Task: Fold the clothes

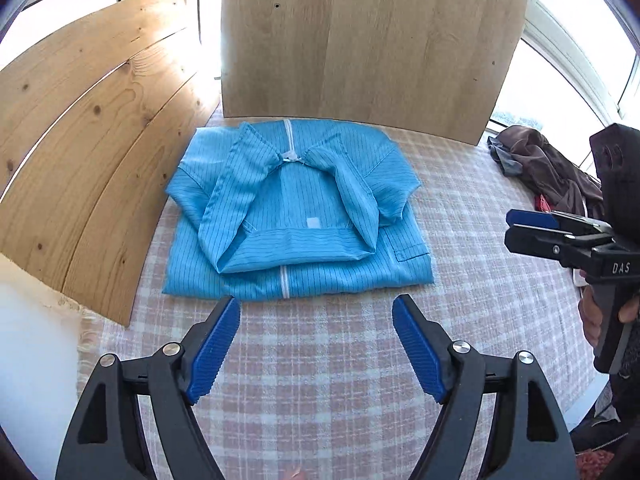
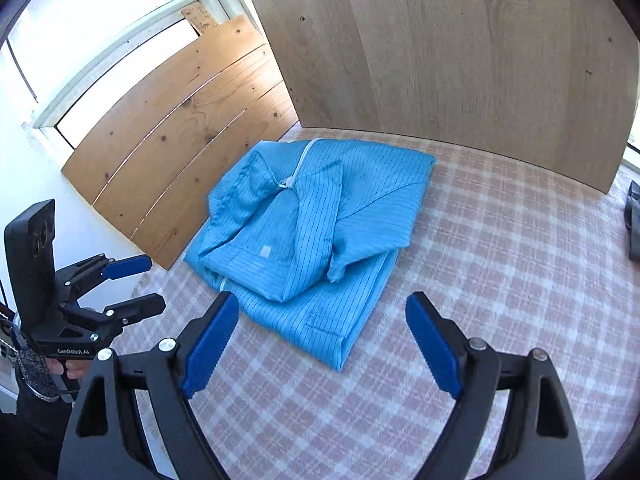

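The left gripper [image 1: 316, 340] is hovering with its jaws spread wide and empty, just near of the folded blue garment [image 1: 296, 216], which is lying on the checked cloth [image 1: 480, 240] by the far wooden boards [image 1: 100, 140]. The right gripper [image 2: 320, 344] is likewise gaping, holding nothing.

Bright daylight, windows [image 1: 576, 80] blown out; fisheye bending edges; corners perhaps slightly soft.
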Motion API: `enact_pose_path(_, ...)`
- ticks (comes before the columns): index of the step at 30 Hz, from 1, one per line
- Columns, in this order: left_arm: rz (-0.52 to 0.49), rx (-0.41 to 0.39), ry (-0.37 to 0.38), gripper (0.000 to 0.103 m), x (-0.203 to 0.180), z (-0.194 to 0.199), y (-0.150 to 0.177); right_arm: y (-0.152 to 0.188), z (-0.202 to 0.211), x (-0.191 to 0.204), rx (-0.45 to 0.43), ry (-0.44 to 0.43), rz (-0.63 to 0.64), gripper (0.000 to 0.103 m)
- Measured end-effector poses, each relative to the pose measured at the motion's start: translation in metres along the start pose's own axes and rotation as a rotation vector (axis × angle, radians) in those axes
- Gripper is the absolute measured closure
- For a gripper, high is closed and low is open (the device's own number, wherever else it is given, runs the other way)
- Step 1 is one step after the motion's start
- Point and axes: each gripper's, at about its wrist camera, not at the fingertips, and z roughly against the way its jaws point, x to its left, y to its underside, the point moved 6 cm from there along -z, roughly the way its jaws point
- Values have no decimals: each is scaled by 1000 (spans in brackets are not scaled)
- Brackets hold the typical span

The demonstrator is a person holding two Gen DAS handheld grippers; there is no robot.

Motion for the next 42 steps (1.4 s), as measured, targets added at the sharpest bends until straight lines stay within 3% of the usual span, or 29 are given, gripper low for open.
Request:
enact_pose_path(3,29,-10,-24,26,-11,20,14,30,16,9,6,-3,-28,17)
enact_pose_path(8,69,-46,-58,26,-31,57,35,60,51,22,-1,150,22,17)
enact_pose_path(12,16,-127,-108,26,-65,98,43,69,99,35,-99,224,55,17)
enact_pose_path(18,36,-171,-62,26,-97,137,56,80,157,61,-219,349,111,17)
enact_pose_path(23,11,-193,-110,26,-114,155,71,96,187,72,-268,379,127,16)
enact_pose_path(29,28,-194,-113,26,-126,168,86,114,209,70,-282,381,125,16)
enact_pose_path(42,64,-214,-159,25,-138,184,104,137,229,62,-281,378,143,16)
